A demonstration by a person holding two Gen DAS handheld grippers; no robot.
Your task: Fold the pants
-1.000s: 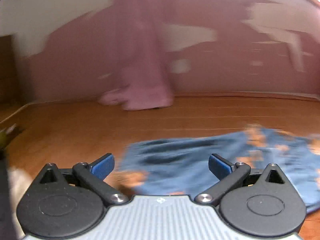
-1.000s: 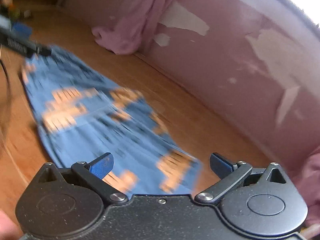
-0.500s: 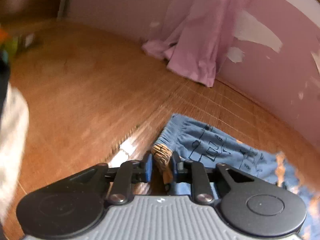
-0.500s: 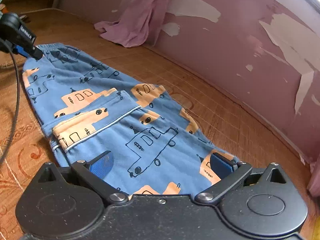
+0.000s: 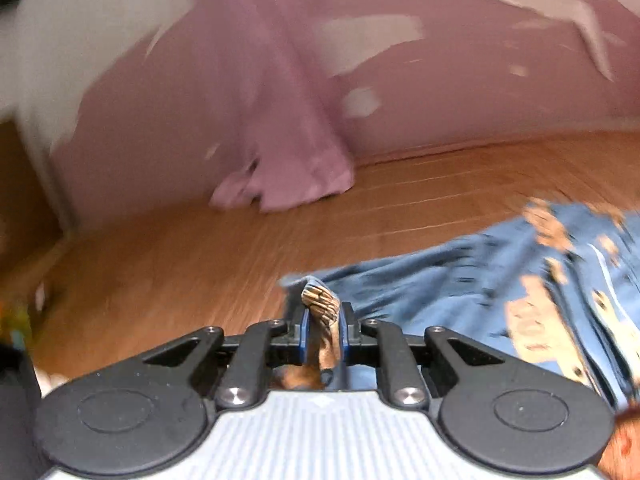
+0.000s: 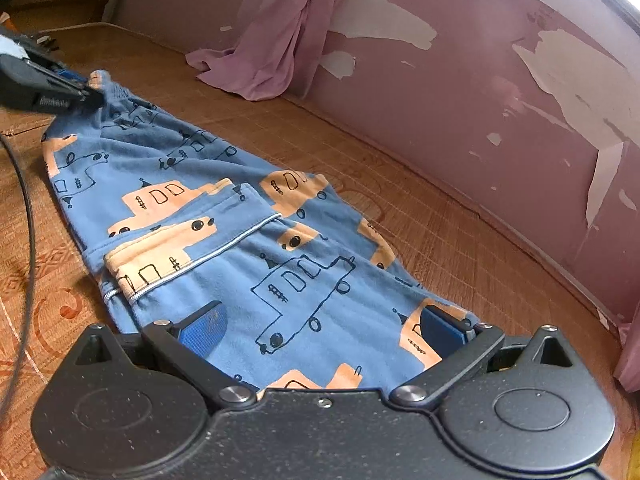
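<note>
Blue pants [image 6: 240, 216] printed with orange boats lie lengthwise on a woven bamboo mat [image 6: 420, 216]. My left gripper [image 5: 322, 330] is shut on a bunched corner of the pants' waistband [image 5: 320, 304], lifting it a little off the mat; the rest of the pants [image 5: 520, 280] trails to the right, blurred. In the right wrist view the left gripper [image 6: 86, 92] shows at the far end of the pants. My right gripper [image 6: 320, 328] is open, low over the near end of the pants, blue pads on either side of the cloth.
A peeling pink wall [image 6: 500, 92] runs along the mat's far side. A pink curtain [image 6: 280, 40] hangs down and pools on the mat near the waistband end. A black cable [image 6: 28, 208] crosses the left side. Another pink cloth [image 6: 628, 352] sits at the right edge.
My left gripper went from open to shut on the waistband corner and has raised and swung it. My right gripper came low over the near end of the pants, staying open.
</note>
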